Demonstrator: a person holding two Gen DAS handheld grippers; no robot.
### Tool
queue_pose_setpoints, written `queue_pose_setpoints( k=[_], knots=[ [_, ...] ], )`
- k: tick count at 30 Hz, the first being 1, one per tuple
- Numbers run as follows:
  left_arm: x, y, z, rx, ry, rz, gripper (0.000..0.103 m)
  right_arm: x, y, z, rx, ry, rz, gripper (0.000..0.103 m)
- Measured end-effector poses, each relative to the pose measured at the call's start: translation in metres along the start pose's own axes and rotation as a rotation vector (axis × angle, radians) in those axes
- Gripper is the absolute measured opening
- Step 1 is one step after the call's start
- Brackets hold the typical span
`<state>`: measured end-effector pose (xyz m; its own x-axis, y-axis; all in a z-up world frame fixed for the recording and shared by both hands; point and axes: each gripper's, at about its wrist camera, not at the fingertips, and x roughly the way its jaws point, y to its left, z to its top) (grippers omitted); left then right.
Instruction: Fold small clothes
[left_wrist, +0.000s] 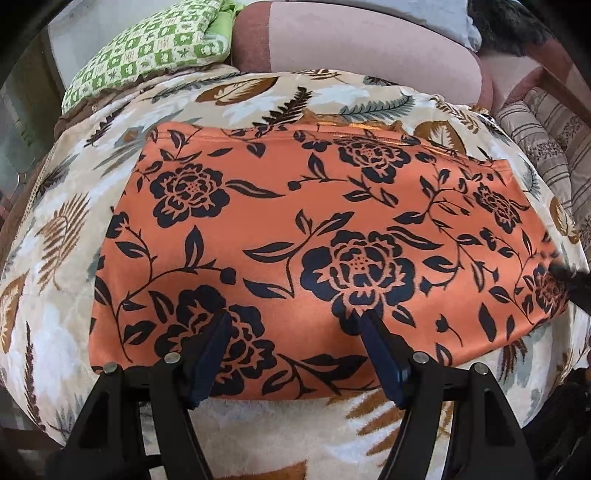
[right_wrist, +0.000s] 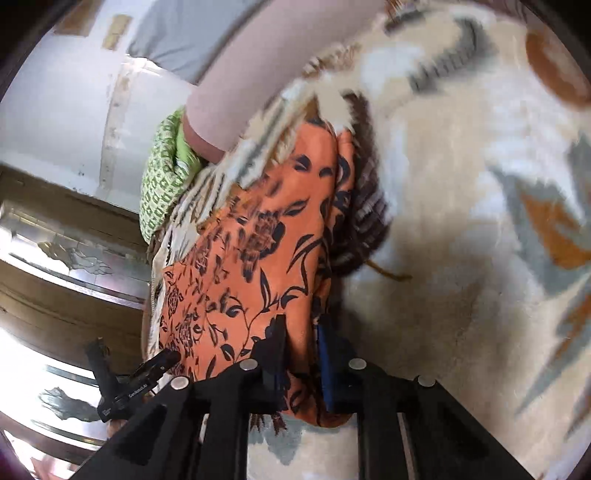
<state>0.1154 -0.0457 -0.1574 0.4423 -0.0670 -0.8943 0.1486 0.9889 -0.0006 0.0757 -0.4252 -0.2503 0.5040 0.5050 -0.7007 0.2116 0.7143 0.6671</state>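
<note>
An orange cloth with dark blue flowers (left_wrist: 280, 221) lies flat, folded into a rectangle, on a leaf-patterned blanket (left_wrist: 66, 229). My left gripper (left_wrist: 295, 321) hovers over the cloth's near edge, fingers spread wide with nothing pinched between them. In the right wrist view the orange cloth (right_wrist: 251, 258) runs away from the camera. My right gripper (right_wrist: 301, 328) is shut on the cloth's edge, which bunches between the two fingers. A dark blurred tip of the right gripper (left_wrist: 565, 275) shows at the cloth's right end. The left gripper (right_wrist: 147, 369) shows small at the cloth's far end.
A green-and-white checked pillow (left_wrist: 147, 55) lies at the back left. A pink bolster (left_wrist: 369, 48) lies along the back. Striped cushions (left_wrist: 546, 147) sit at the right. A wooden cabinet with glass panels (right_wrist: 66, 258) stands beside the bed.
</note>
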Motion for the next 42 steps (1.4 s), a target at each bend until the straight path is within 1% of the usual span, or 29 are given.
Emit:
queue_pose_setpoints(
  k=[1,3,4,6,7,8,10,13,15,16,17,18,19,20,22,24,25,26,27,28,30,31,32,35,36,38,39,41,42],
  knots=[
    [0.004,0.001,0.000,-0.006,0.013,-0.004,0.072,0.007,-0.009,-0.004,0.020,0.044,-0.031,0.017],
    [0.006,0.002,0.000,-0.009,0.021,-0.010,0.072,0.001,-0.015,-0.002,0.059,0.019,0.044,0.022],
    [0.004,0.003,0.000,-0.010,0.008,-0.013,0.072,-0.011,-0.010,0.001,0.040,-0.015,0.053,0.024],
    [0.001,0.005,0.000,-0.001,-0.008,-0.020,0.073,-0.028,-0.002,0.008,0.024,-0.077,0.029,0.051],
    [0.002,0.005,0.001,0.002,-0.009,-0.013,0.072,-0.033,0.001,0.016,0.025,-0.101,0.020,0.080],
    [0.003,0.007,0.002,-0.004,-0.013,-0.016,0.072,-0.035,0.005,0.023,0.015,-0.121,0.018,0.085],
    [0.007,0.009,0.004,-0.023,-0.007,-0.029,0.072,-0.028,0.014,0.045,-0.021,-0.128,0.002,0.085],
    [0.012,0.012,0.003,-0.028,-0.005,-0.038,0.072,-0.007,0.016,0.080,0.018,-0.124,0.031,0.085],
    [0.014,0.012,0.002,-0.020,-0.007,-0.041,0.073,0.015,0.013,0.098,0.034,-0.090,-0.018,0.085],
    [0.014,0.012,0.001,-0.020,-0.010,-0.044,0.073,0.031,0.010,0.105,0.059,-0.054,-0.044,0.085],
    [0.014,0.012,0.001,-0.019,-0.012,-0.047,0.073,0.040,0.009,0.109,0.075,-0.044,-0.043,0.082],
    [0.014,0.012,0.001,-0.017,-0.012,-0.048,0.073,0.042,0.013,0.112,0.066,-0.047,-0.020,0.076],
    [0.014,0.013,0.000,-0.016,-0.015,-0.052,0.073,0.042,0.018,0.113,0.050,-0.030,0.008,0.024],
    [0.015,0.013,0.000,-0.017,-0.017,-0.056,0.074,0.042,0.026,0.114,0.028,-0.014,-0.020,0.010],
    [0.017,0.014,-0.001,-0.012,-0.020,-0.059,0.074,0.036,0.041,0.112,-0.034,-0.025,-0.087,0.010],
    [0.016,0.015,-0.002,-0.008,-0.029,-0.065,0.075,0.031,0.043,0.109,-0.055,-0.058,-0.133,0.010],
    [0.017,0.016,-0.002,-0.010,-0.031,-0.068,0.075,0.039,0.032,0.107,-0.030,-0.038,-0.187,0.010],
    [0.017,0.015,-0.002,-0.006,-0.028,-0.066,0.075,0.049,0.019,0.104,0.022,-0.009,-0.203,0.014],
    [0.016,0.015,-0.001,-0.003,-0.024,-0.065,0.075,0.048,0.016,0.103,0.049,-0.026,-0.185,0.014],
    [0.015,0.016,-0.001,-0.004,-0.020,-0.067,0.075,0.041,0.019,0.102,0.055,-0.048,-0.168,0.020],
    [0.011,0.020,0.002,-0.021,-0.019,-0.081,0.075,0.028,0.030,0.099,0.031,-0.068,-0.181,0.039],
    [0.008,0.022,0.003,-0.031,-0.024,-0.082,0.075,0.021,0.035,0.097,0.019,-0.071,-0.212,0.065],
    [0.003,0.026,0.004,-0.043,-0.037,-0.084,0.075,0.011,0.039,0.092,0.017,-0.093,-0.242,0.069],
    [-0.011,0.037,0.005,-0.074,-0.076,-0.083,0.075,-0.022,0.067,0.071,-0.062,-0.160,-0.266,0.069],
    [-0.015,0.040,0.004,-0.077,-0.086,-0.078,0.075,-0.032,0.073,0.064,-0.080,-0.178,-0.261,0.069],
    [-0.020,0.046,0.000,-0.080,-0.098,-0.057,0.075,-0.051,0.088,0.044,-0.125,-0.183,-0.169,0.070],
    [-0.020,0.049,-0.002,-0.083,-0.100,-0.045,0.075,-0.055,0.094,0.031,-0.148,-0.166,-0.111,0.071],
    [-0.012,0.056,-0.008,-0.092,-0.069,-0.009,0.075,-0.049,0.096,0.008,-0.169,-0.110,-0.007,0.075],
    [-0.002,0.058,-0.010,-0.096,-0.030,0.020,0.075,-0.040,0.092,-0.001,-0.160,-0.082,0.007,0.076]
  ],
)
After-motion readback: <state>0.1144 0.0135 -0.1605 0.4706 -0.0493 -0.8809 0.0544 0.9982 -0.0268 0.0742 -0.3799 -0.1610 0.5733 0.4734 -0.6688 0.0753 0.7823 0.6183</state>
